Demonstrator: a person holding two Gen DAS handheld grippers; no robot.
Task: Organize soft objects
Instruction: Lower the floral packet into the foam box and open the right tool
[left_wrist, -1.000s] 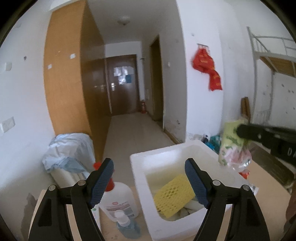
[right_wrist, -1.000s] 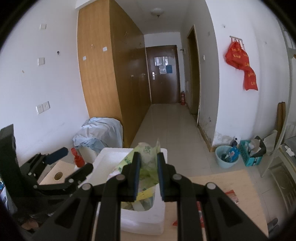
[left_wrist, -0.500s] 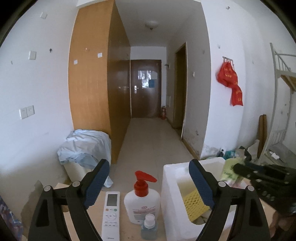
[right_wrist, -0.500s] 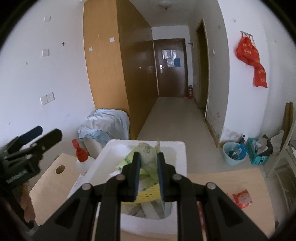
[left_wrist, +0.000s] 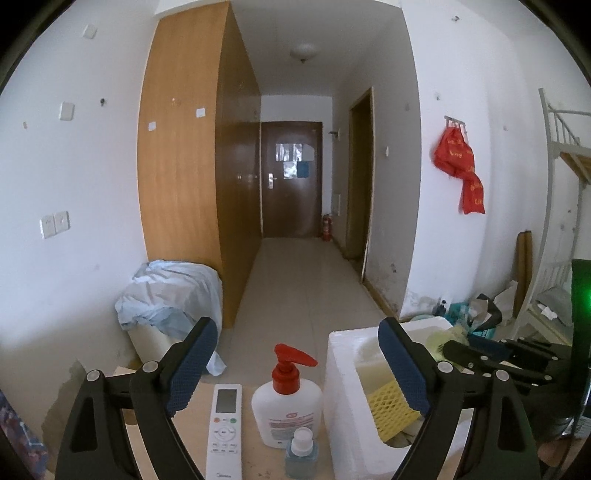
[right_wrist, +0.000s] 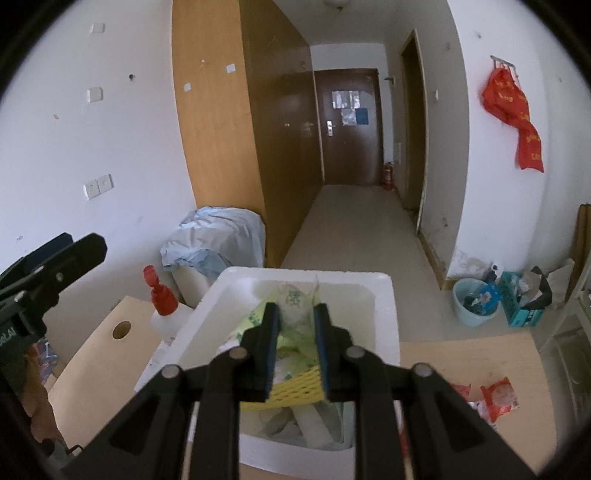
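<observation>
A white foam box stands on the wooden table; it shows in the left wrist view too, as the foam box at lower right. Inside lie a yellow foam net and other soft packaging. My right gripper hangs over the box with its jaws opening, and a crumpled green-and-white plastic bag stands loosely between the pads, down inside the box. My left gripper is wide open with nothing in it, left of the box and above a pump bottle.
On the table left of the box stand a white pump bottle with a red head, a small blue bottle and a white remote. A red snack packet lies right of the box. A sheet-covered bin stands beyond the table.
The left gripper swung left away from the box, bringing the remote and bottles under it. The right gripper sank toward the box with the bag, and its jaws parted.
</observation>
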